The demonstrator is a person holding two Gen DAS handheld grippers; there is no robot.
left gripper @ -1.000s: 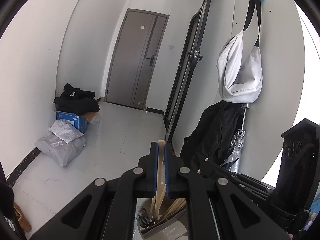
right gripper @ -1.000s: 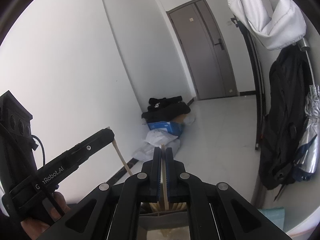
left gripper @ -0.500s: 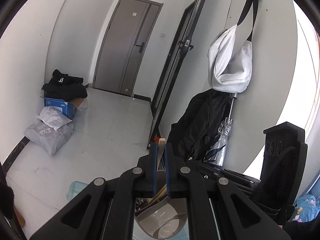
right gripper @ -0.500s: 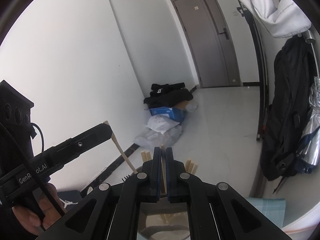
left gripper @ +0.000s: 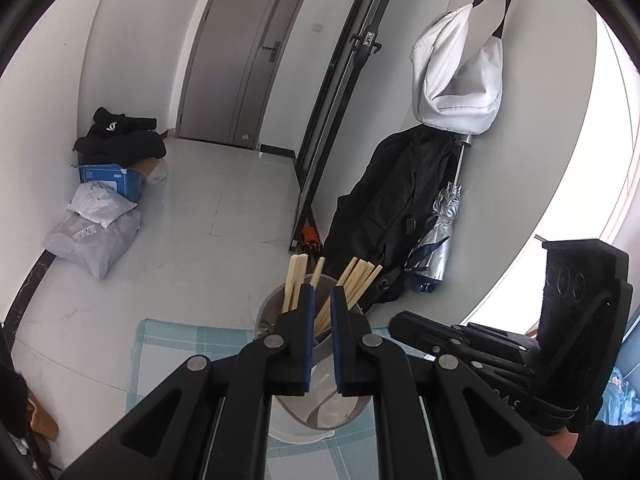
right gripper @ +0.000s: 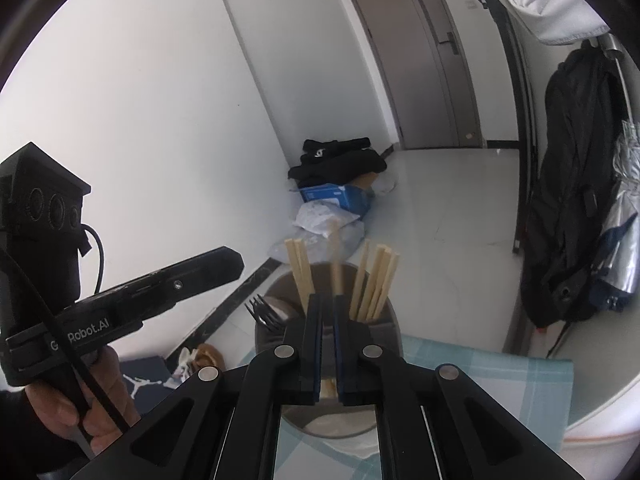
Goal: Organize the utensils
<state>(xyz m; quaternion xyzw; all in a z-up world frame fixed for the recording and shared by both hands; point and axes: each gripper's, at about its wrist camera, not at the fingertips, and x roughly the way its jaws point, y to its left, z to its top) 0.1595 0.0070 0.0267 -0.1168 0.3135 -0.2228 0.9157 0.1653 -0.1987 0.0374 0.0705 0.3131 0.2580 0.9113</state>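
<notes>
A grey metal utensil cup (left gripper: 320, 404) (right gripper: 384, 312) stands on a checked cloth and holds several wooden chopsticks (left gripper: 358, 276) (right gripper: 376, 280) and a black fork (right gripper: 264, 312). My left gripper (left gripper: 320, 300) hovers just over the cup, jaws slightly apart, with one chopstick (left gripper: 318, 272) standing loose in the gap. My right gripper (right gripper: 327, 304) is also above the cup, jaws slightly apart, with a blurred chopstick (right gripper: 334, 256) standing in the cup beyond the gap. Each gripper shows in the other's view, the right one (left gripper: 404, 322) and the left one (right gripper: 236, 260).
The checked teal cloth (left gripper: 168, 344) (right gripper: 500, 376) covers a round white table (right gripper: 600, 420). Beyond the edge lies the floor with parcels (left gripper: 92, 236), a blue box (left gripper: 112, 178) and black clothes. A black jacket (left gripper: 396, 216), an umbrella and a white bag (left gripper: 460, 80) hang at the right wall.
Both grippers have tilted down over the cup. Each held a chopstick clamped earlier; both jaws have now parted a little and the chopsticks stand in the cup.
</notes>
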